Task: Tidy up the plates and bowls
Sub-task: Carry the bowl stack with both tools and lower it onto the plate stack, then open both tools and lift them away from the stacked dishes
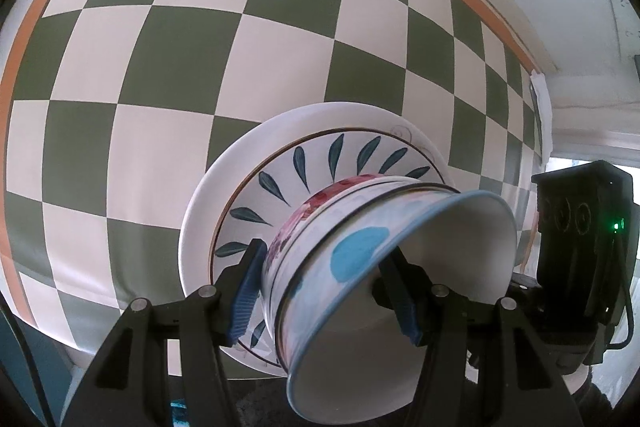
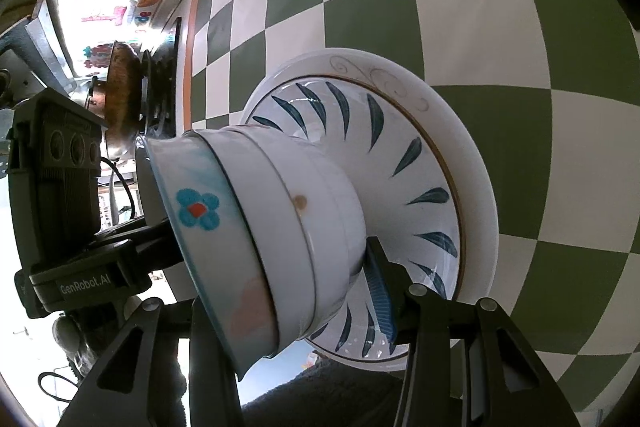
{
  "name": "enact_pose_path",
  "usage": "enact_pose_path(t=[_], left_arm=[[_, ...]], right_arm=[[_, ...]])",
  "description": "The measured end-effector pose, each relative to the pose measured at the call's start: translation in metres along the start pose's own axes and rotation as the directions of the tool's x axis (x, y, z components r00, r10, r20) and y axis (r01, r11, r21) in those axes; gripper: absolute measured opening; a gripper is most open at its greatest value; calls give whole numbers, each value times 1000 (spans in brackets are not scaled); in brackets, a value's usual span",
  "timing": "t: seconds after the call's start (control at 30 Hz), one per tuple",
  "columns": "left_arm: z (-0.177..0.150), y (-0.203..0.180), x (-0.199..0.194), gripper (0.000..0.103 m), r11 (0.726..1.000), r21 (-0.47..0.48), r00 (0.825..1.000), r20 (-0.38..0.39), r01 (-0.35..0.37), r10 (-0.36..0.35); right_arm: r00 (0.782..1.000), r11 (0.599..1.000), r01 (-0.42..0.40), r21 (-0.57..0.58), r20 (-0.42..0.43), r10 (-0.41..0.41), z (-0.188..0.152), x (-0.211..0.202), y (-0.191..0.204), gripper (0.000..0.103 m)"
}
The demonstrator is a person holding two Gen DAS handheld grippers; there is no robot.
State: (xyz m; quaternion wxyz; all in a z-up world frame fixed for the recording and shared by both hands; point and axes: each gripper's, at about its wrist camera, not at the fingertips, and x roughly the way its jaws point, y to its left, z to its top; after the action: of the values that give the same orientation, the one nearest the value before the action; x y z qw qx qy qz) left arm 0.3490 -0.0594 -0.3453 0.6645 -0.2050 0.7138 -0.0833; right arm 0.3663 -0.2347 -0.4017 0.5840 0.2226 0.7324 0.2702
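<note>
Evidently both grippers pinched the nested bowls (image 1: 360, 267): the left gripper (image 1: 324, 291) and the right gripper (image 2: 288, 287) each had one finger inside and one outside, on opposite sides. The stack sat on the plates (image 2: 472, 163) atop the checkered tablecloth (image 1: 160, 67). Uneven lifting could probably tip or separate the bowls. Open cloth lay all round, while the table edge was close behind.

The left gripper (image 1: 324, 291) filled the bottom of the frame, its blue-padded fingers (image 1: 246, 291) spread either side of a stack of nested bowls (image 1: 344, 267), one finger outside the stack and the other inside the top bowl. The bowls stood on a leaf-patterned plate (image 1: 280, 179), itself on a larger white plate (image 1: 224, 187), on a green-and-white checkered cloth (image 1: 160, 67). The right gripper (image 1: 580, 227) showed at the right edge.
</note>
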Motion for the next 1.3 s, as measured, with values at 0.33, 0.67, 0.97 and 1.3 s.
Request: enact_pose_path(t=[0.33, 0.67, 0.97, 1.3], left_arm=[[1, -2, 2, 55, 1000, 2, 1000, -8, -7, 7], [0, -8, -7, 55, 999, 12, 999, 9, -39, 39], [-15, -19, -41, 55, 991, 47, 987, 109, -126, 120], [-56, -20, -70, 89, 968, 85, 953, 214, -235, 212]], right_arm=[[1000, 1000, 16, -9, -7, -16, 4, 0, 4, 47], [997, 997, 71, -13, -20, -71, 3, -2, 12, 48], [984, 983, 164, -77, 77, -158, -12, -36, 39, 48], [914, 927, 359, -106, 240, -327, -63, -82, 80, 68]])
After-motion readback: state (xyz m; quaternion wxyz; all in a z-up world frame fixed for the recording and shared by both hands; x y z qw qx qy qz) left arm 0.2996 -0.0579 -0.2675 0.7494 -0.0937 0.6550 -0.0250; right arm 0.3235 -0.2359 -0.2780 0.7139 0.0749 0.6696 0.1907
